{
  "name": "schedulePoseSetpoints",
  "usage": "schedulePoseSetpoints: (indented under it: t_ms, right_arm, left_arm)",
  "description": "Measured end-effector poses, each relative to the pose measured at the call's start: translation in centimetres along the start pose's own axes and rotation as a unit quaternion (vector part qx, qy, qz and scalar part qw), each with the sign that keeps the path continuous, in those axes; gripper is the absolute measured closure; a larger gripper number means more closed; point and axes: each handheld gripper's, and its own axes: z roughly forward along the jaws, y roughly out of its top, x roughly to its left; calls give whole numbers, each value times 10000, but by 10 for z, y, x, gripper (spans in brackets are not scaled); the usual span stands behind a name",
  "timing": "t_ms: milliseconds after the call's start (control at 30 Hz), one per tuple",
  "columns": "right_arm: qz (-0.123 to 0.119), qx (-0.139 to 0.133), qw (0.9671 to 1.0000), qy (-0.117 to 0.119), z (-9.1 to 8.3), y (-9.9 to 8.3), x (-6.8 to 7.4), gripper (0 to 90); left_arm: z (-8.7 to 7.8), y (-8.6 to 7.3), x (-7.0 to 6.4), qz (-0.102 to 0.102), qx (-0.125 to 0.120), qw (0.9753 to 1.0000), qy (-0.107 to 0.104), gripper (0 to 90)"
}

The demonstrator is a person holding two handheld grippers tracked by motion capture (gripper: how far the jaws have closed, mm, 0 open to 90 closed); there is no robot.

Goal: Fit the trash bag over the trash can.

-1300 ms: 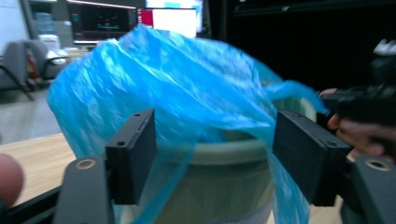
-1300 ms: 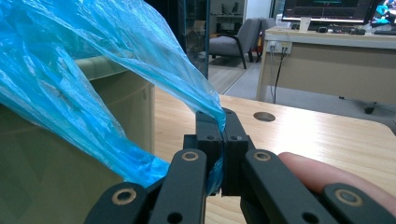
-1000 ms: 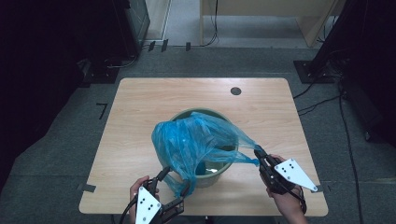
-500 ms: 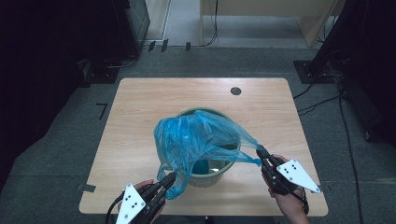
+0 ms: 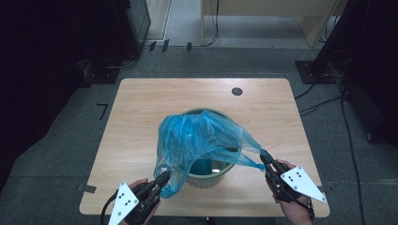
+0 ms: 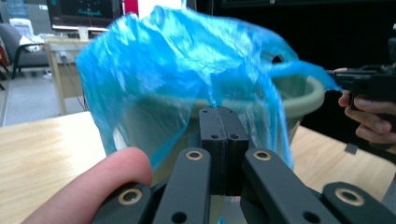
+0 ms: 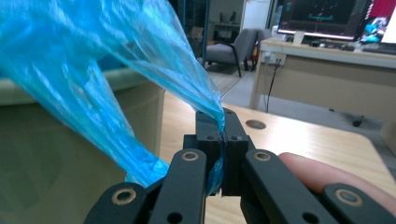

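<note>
**Describer:** Grippers first, nearest to you. Your left gripper (image 5: 162, 180) sits at the near table edge, jaws clenched on the near-left edge of a translucent blue plastic bag (image 5: 199, 136). Its own camera shows the two jaws pressed flat together with film pinched between them. Your right gripper (image 5: 264, 161), near the table's right side, is grasping a twisted corner of the same bag; there too the jaws meet on the plastic.

**Operator:** Where is the bag relative to the bin?

**Describer:** It billows over the top of a pale green round bin (image 5: 206, 177) standing in the near middle of the wooden table (image 5: 141, 108). You hold it stretched between both grippers, one strand pulled taut to the right. Its far side drapes across the bin's far rim, though I cannot tell whether it is hooked over that rim.

**Operator:** How far along am I?

**Describer:** By my judgement, partway. The bag is gripped on both sides and spread above the opening. What seems left is pulling the near edge down around the near rim and seating the film inside. Beyond the bin, the table holds a small dark cable hole (image 5: 237, 91).
</note>
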Motion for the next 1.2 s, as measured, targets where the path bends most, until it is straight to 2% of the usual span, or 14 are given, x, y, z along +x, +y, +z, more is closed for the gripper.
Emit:
schedulePoseSetpoints:
  t_ms: [100,233,333,400,533,767,933,1000,1200]
  right_arm:
    - [9,169,9998,48,6,-8,4,900]
    - [5,291,9995,89,12,-14,9,900]
    - [51,317,9994,132,15,-15,12,900]
    - [149,350,9990,220,20,-15,19,900]
    - [86,358,9988,317,26,-15,29,900]
    - [124,326,9983,468,34,-13,39,900]
    - [294,333,9980,454,39,-12,40,900]
    - [316,352,9979,441,43,-12,42,900]
    - [433,328,9977,394,58,-7,46,900]
  left_arm:
    - [5,-6,3,-66,119,9999,-1,900]
    - [12,-18,12,-273,313,9991,60,900]
    - [14,-18,13,-222,297,9993,89,900]
    - [18,-17,12,-203,227,9994,131,900]
    - [23,-16,10,-149,235,9995,131,900]
    - [36,-15,9,-149,233,9995,165,900]
    - [44,-13,14,-189,226,9991,290,900]
    - [50,-11,18,-141,166,9989,427,900]
    - [65,-5,26,-197,108,9989,423,889]
